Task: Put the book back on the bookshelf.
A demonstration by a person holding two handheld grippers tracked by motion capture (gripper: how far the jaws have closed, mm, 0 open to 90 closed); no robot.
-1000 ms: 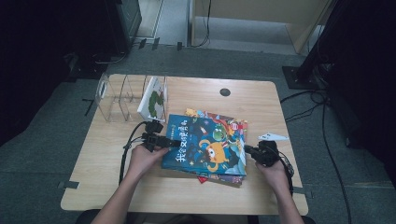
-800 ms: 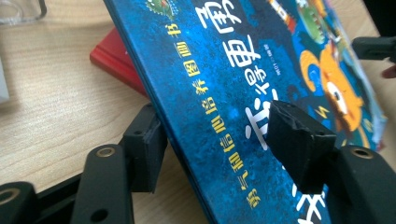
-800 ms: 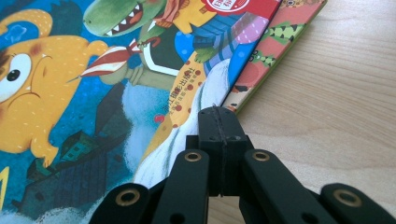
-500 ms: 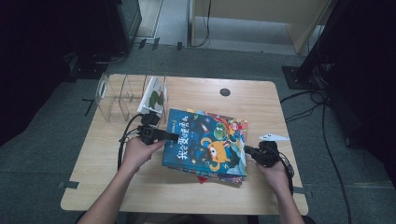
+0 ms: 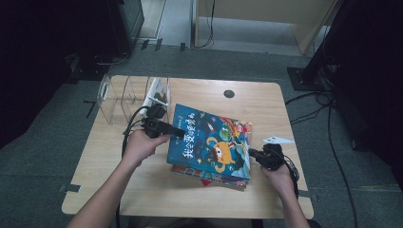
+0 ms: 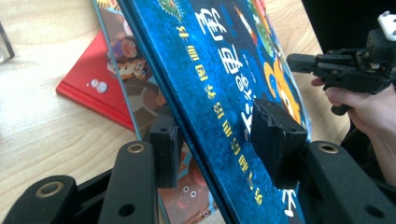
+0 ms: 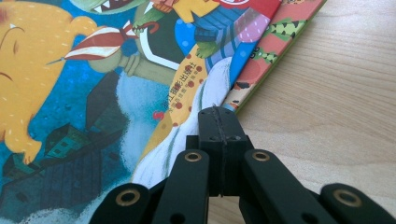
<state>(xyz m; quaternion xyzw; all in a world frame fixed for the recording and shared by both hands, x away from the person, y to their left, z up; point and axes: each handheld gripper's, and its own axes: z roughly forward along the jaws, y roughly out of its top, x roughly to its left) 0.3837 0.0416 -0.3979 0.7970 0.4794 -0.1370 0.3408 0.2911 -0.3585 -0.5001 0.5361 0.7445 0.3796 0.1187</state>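
A blue picture book (image 5: 209,142) tops a small stack of books (image 5: 204,178) on the wooden table (image 5: 190,199). My left gripper (image 5: 178,133) is shut on the blue book's left edge and holds that edge raised, so the cover tilts. Its jaws have just been closing with the book between them. In the left gripper view one pad (image 6: 166,144) sits under the blue book (image 6: 219,70) and the other presses on the cover. My right gripper (image 5: 252,153) is shut with nothing in it. Its tips (image 7: 218,114) touch the right edge of the blue book (image 7: 70,93).
A clear plastic divider rack (image 5: 119,97) stands at the table's back left with one book (image 5: 159,92) upright in its right slot. A red book (image 6: 93,88) lies lowest in the stack. A round cable hole (image 5: 229,93) is at the table's back.
My left gripper has closed on the blue book's left edge and risen, tilting that side off the stack. The right gripper has stayed in place.
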